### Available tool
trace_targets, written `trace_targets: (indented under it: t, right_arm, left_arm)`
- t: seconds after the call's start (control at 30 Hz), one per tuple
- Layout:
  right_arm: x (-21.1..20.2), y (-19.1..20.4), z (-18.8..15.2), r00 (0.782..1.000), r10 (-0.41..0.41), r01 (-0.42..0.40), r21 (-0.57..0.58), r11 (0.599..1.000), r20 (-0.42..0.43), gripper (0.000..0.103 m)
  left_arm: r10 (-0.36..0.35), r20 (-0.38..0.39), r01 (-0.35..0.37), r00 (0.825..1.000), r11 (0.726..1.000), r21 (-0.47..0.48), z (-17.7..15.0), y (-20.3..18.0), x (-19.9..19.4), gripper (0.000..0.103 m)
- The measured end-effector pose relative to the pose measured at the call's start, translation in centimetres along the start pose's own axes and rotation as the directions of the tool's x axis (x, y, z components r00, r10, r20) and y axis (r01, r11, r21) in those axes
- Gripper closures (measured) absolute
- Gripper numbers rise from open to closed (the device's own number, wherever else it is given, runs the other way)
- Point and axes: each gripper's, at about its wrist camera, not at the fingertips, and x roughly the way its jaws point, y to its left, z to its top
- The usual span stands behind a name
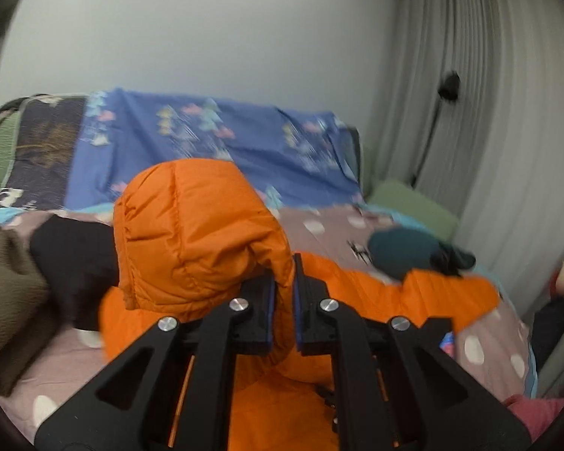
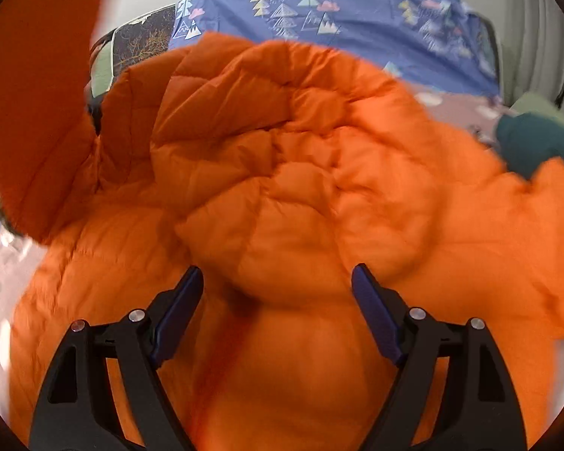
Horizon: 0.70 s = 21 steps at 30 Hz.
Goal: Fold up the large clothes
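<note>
An orange puffer jacket (image 1: 191, 233) lies on the bed, its hood raised. My left gripper (image 1: 284, 282) is shut on a fold of the jacket near the hood's base and holds it up. In the right wrist view the jacket (image 2: 300, 173) fills most of the frame, bunched and quilted, with a flap hanging at the upper left. My right gripper (image 2: 278, 293) is open just above the jacket's middle, its jaws wide apart with orange fabric between and below them.
The bed has a mauve dotted sheet (image 1: 481, 342) and a blue tree-print cover (image 1: 214, 131) at the back. A black garment (image 1: 75, 263) and an olive one (image 1: 7, 293) lie left. A teal garment (image 1: 402, 251) lies right. Curtains (image 1: 488, 94) hang at right.
</note>
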Motion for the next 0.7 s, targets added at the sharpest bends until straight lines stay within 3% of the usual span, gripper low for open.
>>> trace_targets:
  t: [0.1,0.13,0.23,0.37,0.53,0.7]
  right_arm:
    - [-2.6,-1.6,-1.2,0.995,-0.101,0.102,-0.033,0.994,0.021,0.021]
    - [-3.4,-2.5,-1.9,0.99,-0.139,0.14,-0.03,0.99,0.033,0.021]
    - [-4.5,-4.6,-3.1,0.983,-0.178,0.178,-0.011,0.984,0.036,0.021]
    - [-4.6,-6.1,-4.3,0.981,-0.192,0.192,0.008,0.981,0.021,0.021]
    - [-5.0,-7.2,-5.1,0.984,-0.18,0.179,0.049,0.983,0.01,0.021]
    - [-5.4,-7.6,-5.1,0.989,-0.149,0.148,0.077,0.986,0.02,0.021]
  left_arm:
    - [-0.026,-0.111,0.031,0.993,0.999,0.042,-1.9,-2.6,4.8,0.087]
    - [-0.033,-0.151,0.042,0.988,0.997,0.058,-3.5,-3.6,6.2,0.079]
    - [-0.062,-0.227,0.083,0.972,0.993,0.086,-6.7,-5.6,9.1,0.066]
    - [-0.08,-0.259,0.122,0.962,0.981,0.152,-8.9,-8.5,8.9,0.046]
    - [-0.124,-0.243,0.184,0.962,0.952,0.243,-8.7,-10.5,6.2,0.035]
    - [-0.217,-0.198,0.262,0.956,0.935,0.238,-7.8,-9.5,1.3,0.034]
